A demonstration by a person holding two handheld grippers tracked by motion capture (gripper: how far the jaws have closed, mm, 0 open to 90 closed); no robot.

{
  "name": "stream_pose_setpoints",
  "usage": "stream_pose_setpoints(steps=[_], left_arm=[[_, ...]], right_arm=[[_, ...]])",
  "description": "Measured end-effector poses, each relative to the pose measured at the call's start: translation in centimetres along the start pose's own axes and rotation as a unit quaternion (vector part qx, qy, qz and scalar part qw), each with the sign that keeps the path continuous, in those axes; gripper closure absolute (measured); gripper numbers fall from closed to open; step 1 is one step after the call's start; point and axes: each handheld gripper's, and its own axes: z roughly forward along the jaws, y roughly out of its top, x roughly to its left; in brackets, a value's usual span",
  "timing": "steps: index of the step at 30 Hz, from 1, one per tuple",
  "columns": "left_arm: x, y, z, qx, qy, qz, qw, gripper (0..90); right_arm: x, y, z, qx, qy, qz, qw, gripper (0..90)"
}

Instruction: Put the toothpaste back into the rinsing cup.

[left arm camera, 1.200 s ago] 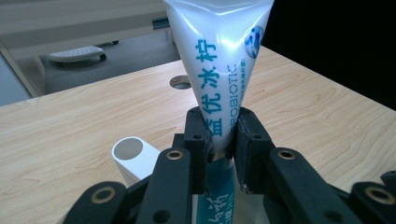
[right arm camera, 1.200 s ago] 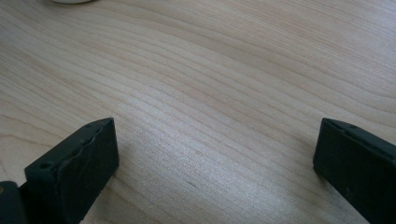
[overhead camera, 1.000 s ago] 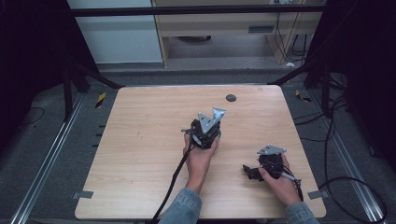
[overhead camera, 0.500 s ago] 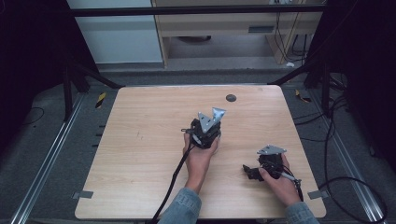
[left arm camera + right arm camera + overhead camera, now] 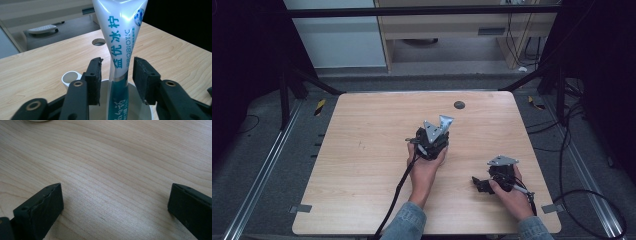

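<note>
A white and teal toothpaste tube [image 5: 122,37] stands upright in a white cup [image 5: 103,98] with a handle [image 5: 70,77] at its left. My left gripper [image 5: 117,75] straddles the tube. Its jaws have just been opening, and a gap shows between each pad and the tube. In the high view the left gripper [image 5: 435,137] sits mid-table, with the tube's flat end [image 5: 445,120] poking up past it. My right gripper [image 5: 479,184] rests low near the front right. In its own view the right gripper [image 5: 115,200] is open wide over bare wood.
A round cable hole [image 5: 459,105] sits near the table's [image 5: 362,150] far edge, also seen from the left gripper as a hole [image 5: 98,41]. A black cable [image 5: 399,190] trails from the left hand off the front edge. Dark floor and cables lie to the right.
</note>
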Motion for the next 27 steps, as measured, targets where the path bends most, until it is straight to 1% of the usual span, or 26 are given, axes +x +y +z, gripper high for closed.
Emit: stream_pose_setpoints(steps=[7, 9, 10, 15, 18, 20, 23, 25, 27], left_arm=[[-0.2, -0.1, -0.2, 0.003, -0.001, 0.002, 1.0000, 53.6], [-0.2, -0.1, -0.3, 0.007, -0.003, 0.002, 1.0000, 51.1], [-0.2, -0.1, -0.3, 0.010, -0.004, 0.003, 0.9999, 48.4], [-0.3, -0.2, -0.6, 0.018, -0.007, 0.009, 0.9998, 44.9], [-0.1, -0.3, -0.8, 0.026, -0.012, 0.010, 0.9995, 40.3], [0.0, -0.2, -0.9, 0.029, -0.013, 0.012, 0.9994, 39.6], [0.1, -0.2, -1.1, 0.045, -0.018, 0.019, 0.9986, 38.5], [0.1, -0.2, -1.3, 0.049, -0.021, 0.022, 0.9983, 36.5], [0.2, -0.2, -1.4, 0.052, -0.025, 0.020, 0.9981, 33.3]], right_arm=[[0.0, 0.0, 0.0, 0.000, 0.000, 0.000, 1.0000, 0.4], [0.0, 0.0, 0.0, 0.000, 0.000, -0.001, 1.0000, 0.4], [0.0, 0.0, 0.0, 0.000, 0.000, 0.000, 1.0000, 0.4], [0.0, 0.0, 0.0, 0.000, 0.000, 0.000, 1.0000, 0.4], [0.0, 0.0, 0.0, 0.000, 0.000, 0.000, 1.0000, 0.4], [0.0, 0.0, 0.0, 0.000, 0.000, 0.001, 1.0000, 0.4], [0.0, 0.0, 0.0, 0.000, 0.000, 0.000, 1.0000, 0.4], [0.0, 0.0, 0.0, 0.000, 0.000, 0.001, 1.0000, 0.4], [0.0, 0.0, 0.0, 0.000, 0.000, 0.000, 1.0000, 0.4]])
